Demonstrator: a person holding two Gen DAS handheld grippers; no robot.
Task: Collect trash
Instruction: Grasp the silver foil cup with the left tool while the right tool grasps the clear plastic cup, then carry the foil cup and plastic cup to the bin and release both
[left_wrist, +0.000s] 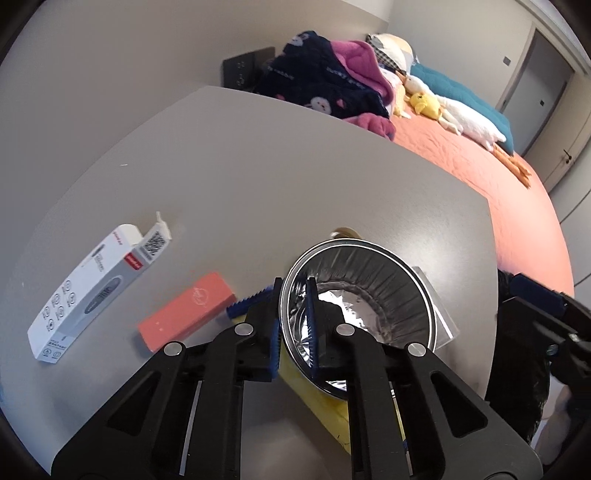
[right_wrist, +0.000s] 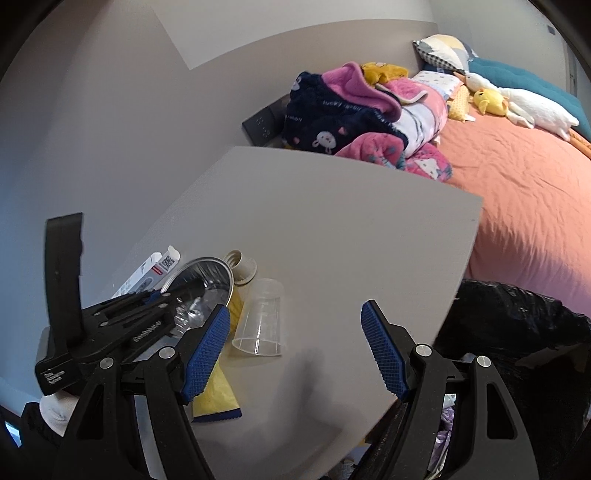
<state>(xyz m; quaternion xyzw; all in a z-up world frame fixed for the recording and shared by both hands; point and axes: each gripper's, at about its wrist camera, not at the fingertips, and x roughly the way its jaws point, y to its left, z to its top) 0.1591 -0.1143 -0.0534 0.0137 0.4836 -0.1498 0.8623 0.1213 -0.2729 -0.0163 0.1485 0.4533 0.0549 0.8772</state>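
Bed w/ orange cover fills the right bkgd, piled w/ pink/navy blankets at its near end, white goose plush and yellow chick plush further back. Grey table sits in front, its right edge against the bed side. Black trash bag hangs just off the table's right edge, near the R gripper. White carton w/ open end flap lies flat on the table's left part; a coral-pink box lies just beside it, closer to centre. Foil pan, round and crinkled, is tilted up on the table over a yellow packet; L gripper pinches the pan's near rim, one blue pad outside the wall, the other inside. Clear plastic cup lies on its side just right of the pan, mouth toward the R-wrist cam, next to the yellow packet. Small beige bottle cap/neck piece sits behind the pan & cup, touching or nearly so, can't tell which. R gripper is spread wide, nothing btwn its pads, above the table's near right area, cup just off its left finger.
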